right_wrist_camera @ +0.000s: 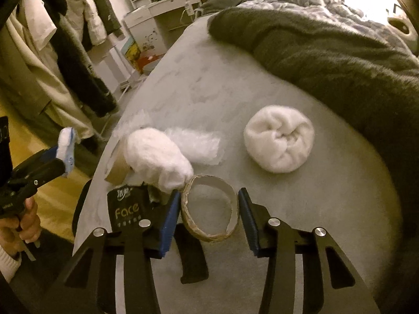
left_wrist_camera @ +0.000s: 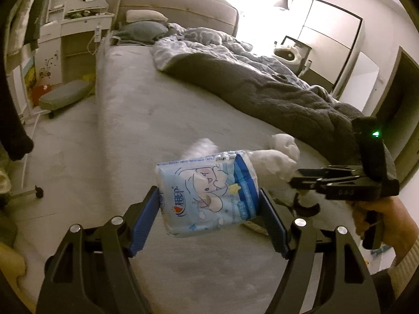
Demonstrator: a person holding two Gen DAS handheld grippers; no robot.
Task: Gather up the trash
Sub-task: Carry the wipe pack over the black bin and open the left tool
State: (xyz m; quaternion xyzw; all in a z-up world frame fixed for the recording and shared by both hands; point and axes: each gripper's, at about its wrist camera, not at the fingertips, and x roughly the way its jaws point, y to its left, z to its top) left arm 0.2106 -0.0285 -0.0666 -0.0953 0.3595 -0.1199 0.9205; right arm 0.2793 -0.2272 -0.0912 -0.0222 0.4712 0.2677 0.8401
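1. Blue-printed soft plastic: the tissue pack (left_wrist_camera: 209, 191), a squashy pillow shape with a cartoon print, is pinched between the ribbed blue pads of the left tool (left_wrist_camera: 209, 219) and carried clear above the bed (left_wrist_camera: 157, 120).
2. The right tool (right_wrist_camera: 209, 217) points down at a cardboard ring (right_wrist_camera: 209, 209), a thin, frayed band like a spent tape core, lying flat on the grey sheet. Its jaws straddle the ring; the left pad touches or nearly touches the rim, the right stands just off it, so no grip yet.
3. Step in hand, as I judge it: one piece is already picked up, and the ring is being taken next.
4. The next move calls for pressing together gently, since thin card will likely buckle into an oval (a light squeeze should do), then lifting.
5. Other trash sits near on the bed: a fluffy white wad (right_wrist_camera: 159, 157) touching the ring's far edge, a crinkled clear wrapper (right_wrist_camera: 196, 144) behind it, a black "Face" packet (right_wrist_camera: 128, 206) just left of the ring, and a round tissue ball (right_wrist_camera: 279, 138) well apart.
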